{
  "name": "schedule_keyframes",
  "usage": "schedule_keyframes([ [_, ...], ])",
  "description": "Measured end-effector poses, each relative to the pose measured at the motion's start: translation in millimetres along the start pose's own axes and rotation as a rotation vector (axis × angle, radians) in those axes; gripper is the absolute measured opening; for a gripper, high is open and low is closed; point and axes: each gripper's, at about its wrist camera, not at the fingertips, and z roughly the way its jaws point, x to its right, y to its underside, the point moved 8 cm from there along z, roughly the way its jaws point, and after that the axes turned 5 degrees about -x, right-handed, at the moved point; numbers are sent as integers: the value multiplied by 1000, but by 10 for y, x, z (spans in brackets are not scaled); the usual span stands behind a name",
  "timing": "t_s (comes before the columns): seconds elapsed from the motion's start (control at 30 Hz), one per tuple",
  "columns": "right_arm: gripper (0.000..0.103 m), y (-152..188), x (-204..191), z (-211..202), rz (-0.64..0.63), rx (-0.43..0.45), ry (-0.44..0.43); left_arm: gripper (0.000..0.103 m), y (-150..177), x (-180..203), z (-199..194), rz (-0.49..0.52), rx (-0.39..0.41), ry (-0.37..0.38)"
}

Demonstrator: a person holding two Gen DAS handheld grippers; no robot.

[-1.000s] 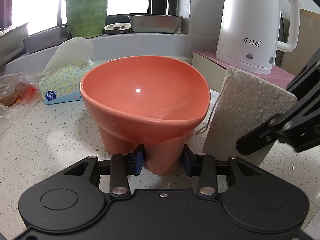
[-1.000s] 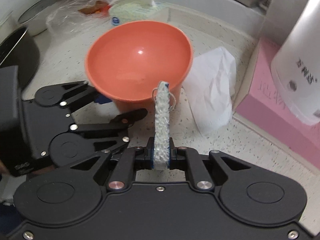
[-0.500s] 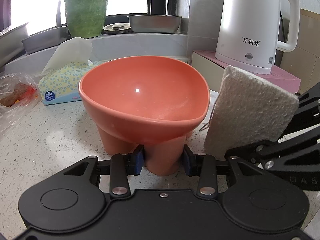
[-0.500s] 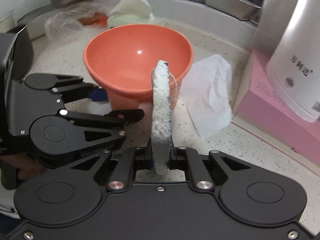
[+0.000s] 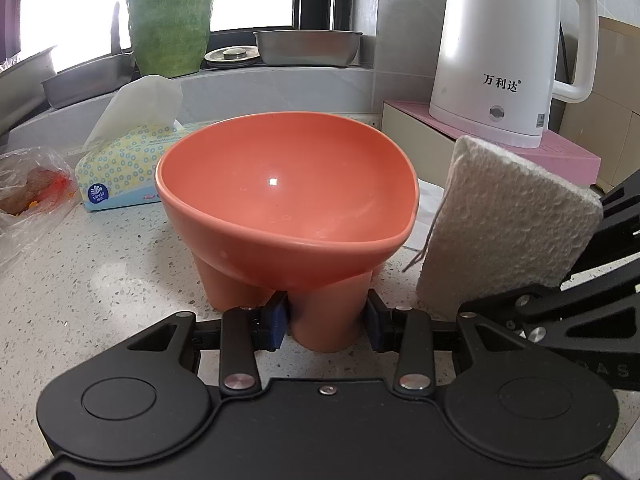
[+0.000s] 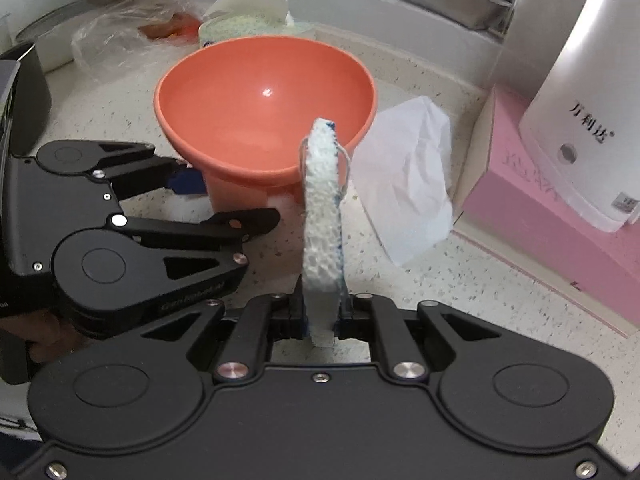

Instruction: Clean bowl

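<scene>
- My left hand-held gripper (image 5: 326,322) clamps the bowl (image 5: 286,204)'s foot, seemingly steadying it mid-worktop (image 5: 100,280).
- My right hand-held gripper (image 6: 322,316) pinches the sponge (image 6: 322,216) upright, ready for wiping inside.

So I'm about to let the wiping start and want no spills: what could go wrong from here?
The left tool grips only one foot of the bowl, so a hard push from the sponge could tip it. The right tool pinches just the sponge's end, so it may bend or slip out.
</scene>
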Motion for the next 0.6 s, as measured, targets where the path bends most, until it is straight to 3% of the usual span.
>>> schedule_keyframes([
  [0.4, 11, -19, -50, -69, -50, 123, 49, 38, -2, -1, 1, 2, 0, 1],
  [0.53, 11, -4, -96, -13, -67, 45, 21, 38, -2, -2, -4, 3, -1, 2],
  [0.6, 11, -13, -139, -28, -121, 50, 65, 38, -2, -2, -7, 4, 0, 2],
])
